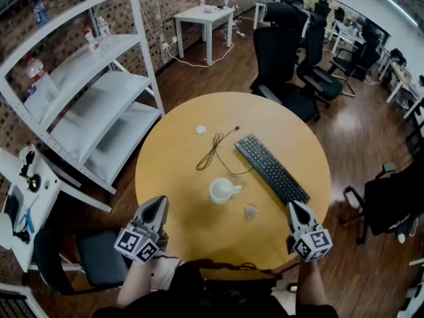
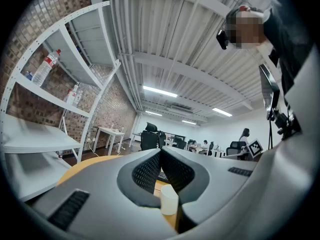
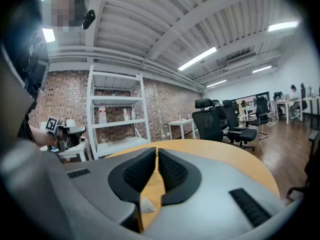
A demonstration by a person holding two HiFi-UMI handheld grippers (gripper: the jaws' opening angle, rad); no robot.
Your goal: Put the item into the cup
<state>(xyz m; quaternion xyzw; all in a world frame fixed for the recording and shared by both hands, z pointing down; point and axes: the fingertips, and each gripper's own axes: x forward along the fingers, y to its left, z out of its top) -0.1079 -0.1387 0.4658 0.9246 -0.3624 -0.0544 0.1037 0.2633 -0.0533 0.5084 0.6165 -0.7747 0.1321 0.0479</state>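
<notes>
On the round surface I've got the white cup upright, small item lying just beside it; left hand-held gripper and right hand-held gripper both clenched, holding nothing.

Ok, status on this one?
Left gripper and right gripper shut, empty. Small pale pyramid-shaped item on round wooden table beside white ceramic cup, untouched. Nothing between them.
</notes>
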